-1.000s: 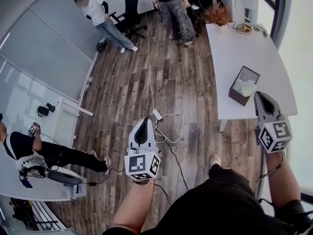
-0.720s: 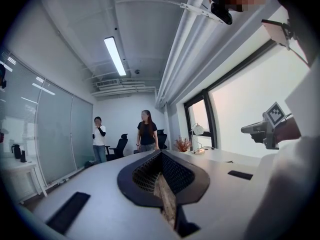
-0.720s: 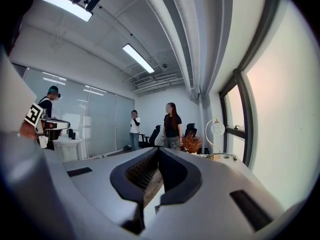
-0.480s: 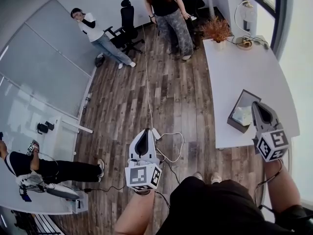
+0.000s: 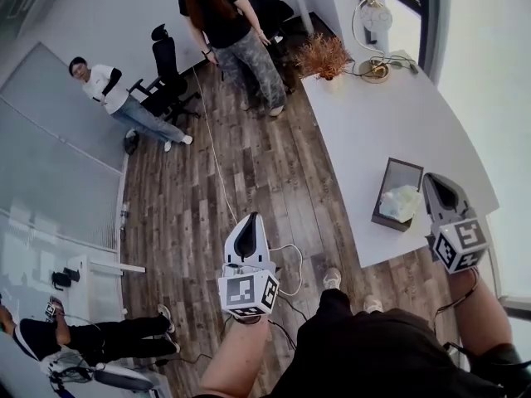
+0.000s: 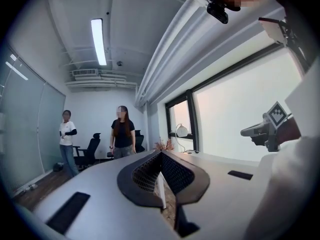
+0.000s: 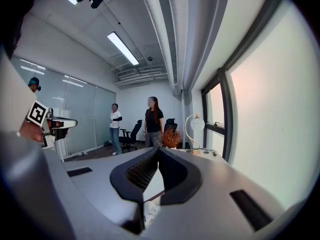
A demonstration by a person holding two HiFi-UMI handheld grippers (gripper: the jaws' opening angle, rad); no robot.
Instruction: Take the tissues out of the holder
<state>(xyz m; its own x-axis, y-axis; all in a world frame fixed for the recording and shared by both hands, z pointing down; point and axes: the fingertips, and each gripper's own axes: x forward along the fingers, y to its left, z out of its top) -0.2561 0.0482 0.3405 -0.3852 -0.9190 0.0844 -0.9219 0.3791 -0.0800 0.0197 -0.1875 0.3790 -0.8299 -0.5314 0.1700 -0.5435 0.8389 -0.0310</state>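
Nearest in, the left tool [image 5: 247, 219] is hanging over the wooden floor [image 5: 191, 197], jaws pressed together and gripping nothing. It is sitting well away from the work, so I'm reading it as idle for now. Across on the other side, the right tool [image 5: 433, 181] is hovering at the near edge of the white counter [image 5: 373, 123], jaws also together and empty. It is pointing just beside the dark tissue holder [image 5: 390, 172], which looks like a lineup for the first grab. It would need to open before taking anything.

The tissues [image 5: 401, 203] are sitting inside the holder, a white tuft poking up, none taken out yet. Further along the counter a lamp [image 5: 371, 23] and a dried plant [image 5: 322, 56] are standing clear of the job.

At the back, two people [image 5: 228, 31] are watching beside an office chair [image 5: 166, 73]. No brand or wording is showing anywhere, only square markers on the tools' cubes.
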